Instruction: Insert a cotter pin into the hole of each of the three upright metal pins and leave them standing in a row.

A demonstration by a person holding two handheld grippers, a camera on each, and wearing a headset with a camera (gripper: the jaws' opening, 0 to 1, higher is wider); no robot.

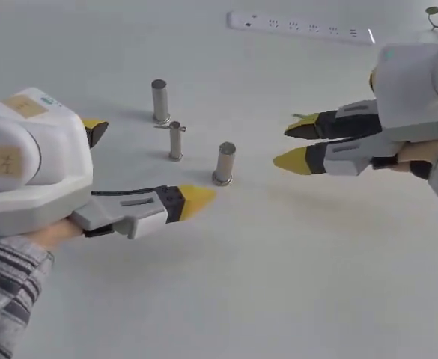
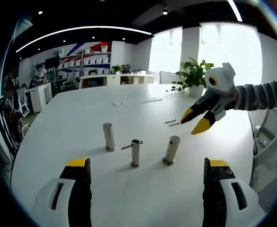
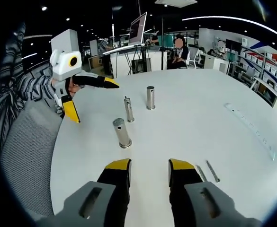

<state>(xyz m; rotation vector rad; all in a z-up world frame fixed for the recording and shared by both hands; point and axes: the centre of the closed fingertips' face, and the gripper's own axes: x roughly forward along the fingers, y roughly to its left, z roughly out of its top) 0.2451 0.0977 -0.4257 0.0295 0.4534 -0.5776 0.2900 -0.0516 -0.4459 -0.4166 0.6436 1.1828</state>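
Note:
Three upright metal pins stand in a slanted row on the white table (image 1: 226, 284). The far pin (image 1: 159, 100) and the near pin (image 1: 225, 163) have bare tops. The middle pin (image 1: 176, 140) has a cotter pin (image 1: 164, 126) through its top hole. My left gripper (image 1: 145, 163) is wide open just left of the row, with nothing between its fingers. My right gripper (image 1: 290, 144) hovers open to the right of the near pin, holding nothing. The left gripper view shows the same row (image 2: 136, 152) ahead, and the right gripper view shows the near pin (image 3: 121, 133) closest. Two loose cotter pins (image 3: 212, 171) lie by the right gripper.
A white power strip (image 1: 301, 28) lies at the far side of the table. A potted plant (image 2: 192, 75) stands past the table's end. The table edge and a grey chair (image 3: 29, 156) are on the left gripper's side. People sit at a distant desk.

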